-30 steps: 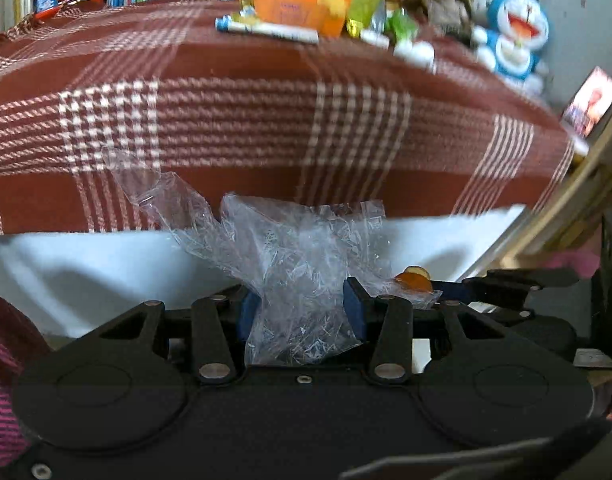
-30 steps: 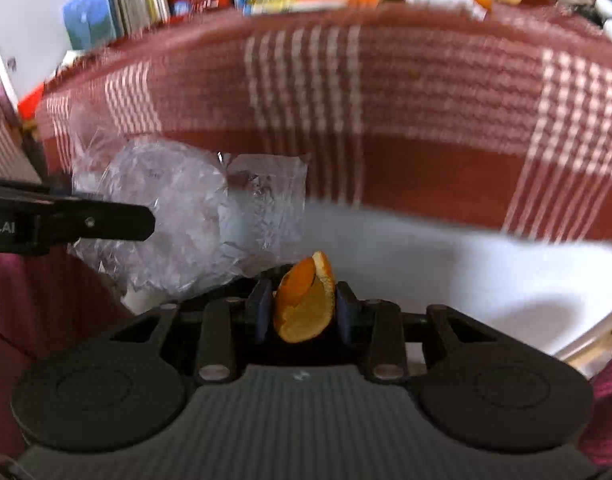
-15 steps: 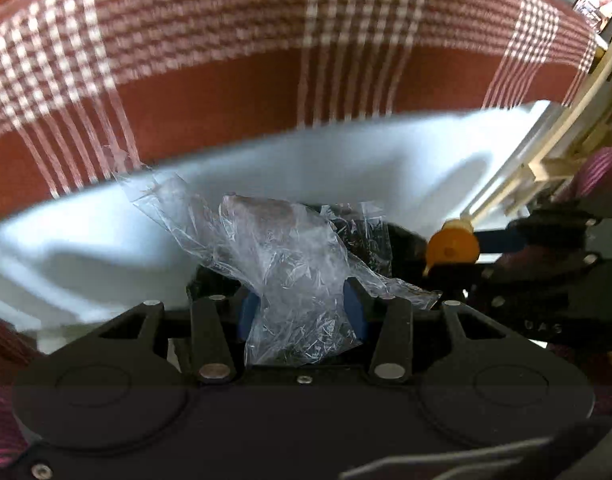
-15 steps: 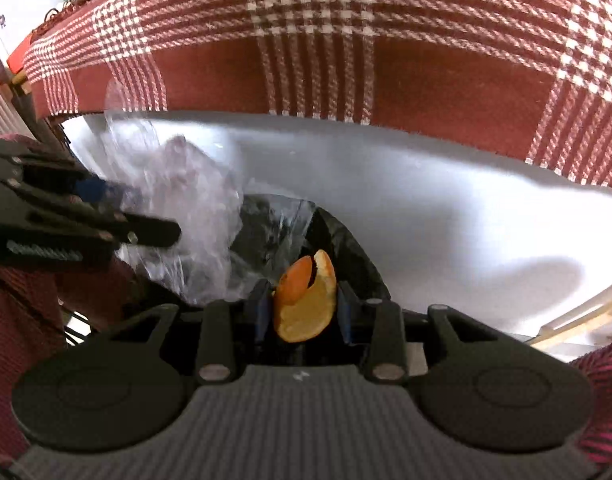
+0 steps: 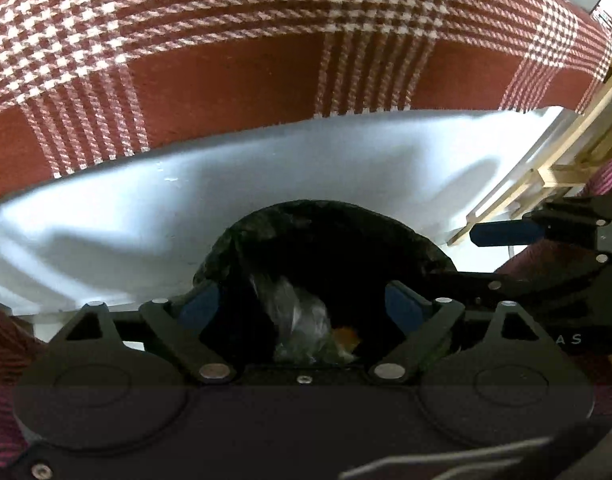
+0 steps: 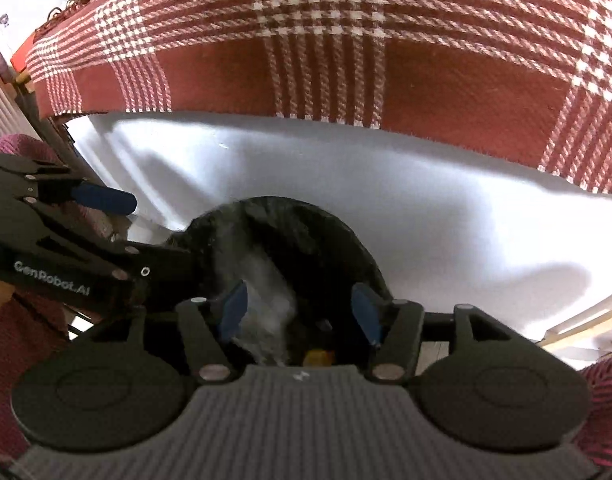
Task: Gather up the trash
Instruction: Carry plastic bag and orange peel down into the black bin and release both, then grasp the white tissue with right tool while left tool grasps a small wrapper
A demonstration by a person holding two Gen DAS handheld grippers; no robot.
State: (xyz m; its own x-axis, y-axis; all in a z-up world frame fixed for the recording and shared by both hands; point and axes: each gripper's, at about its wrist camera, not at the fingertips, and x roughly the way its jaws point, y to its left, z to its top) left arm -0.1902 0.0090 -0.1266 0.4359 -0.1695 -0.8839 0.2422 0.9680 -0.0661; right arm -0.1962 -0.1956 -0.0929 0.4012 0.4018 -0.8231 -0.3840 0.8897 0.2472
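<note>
Both grippers hang over a black bag-lined bin (image 5: pixel 325 208) (image 6: pixel 298 204) and their jaws are opening. My left gripper (image 5: pixel 302 304) has its blue pads far apart, touching nothing. Below it, inside the bin, a crumpled clear plastic wrap (image 5: pixel 298 320) drops free. An orange peel (image 5: pixel 345 338) lies beside the wrap. My right gripper (image 6: pixel 300 312) is also open with nothing pressed between its pads. Under it the plastic wrap (image 6: pixel 266 300) shows as a blur, and the orange peel (image 6: pixel 317 358) sits low in the bin.
A red and white plaid cloth (image 5: pixel 266 60) hangs over the table edge above the bin. A white sheet (image 5: pixel 146 220) drapes below it. A wooden frame (image 5: pixel 545 168) stands at the right. Magenta clothing (image 6: pixel 18 340) of the person flanks the bin.
Both grippers sank toward the bin. The left jaws then let go of the plastic wrap and the right jaws let go of the orange peel; both pieces dropped into the bin.
</note>
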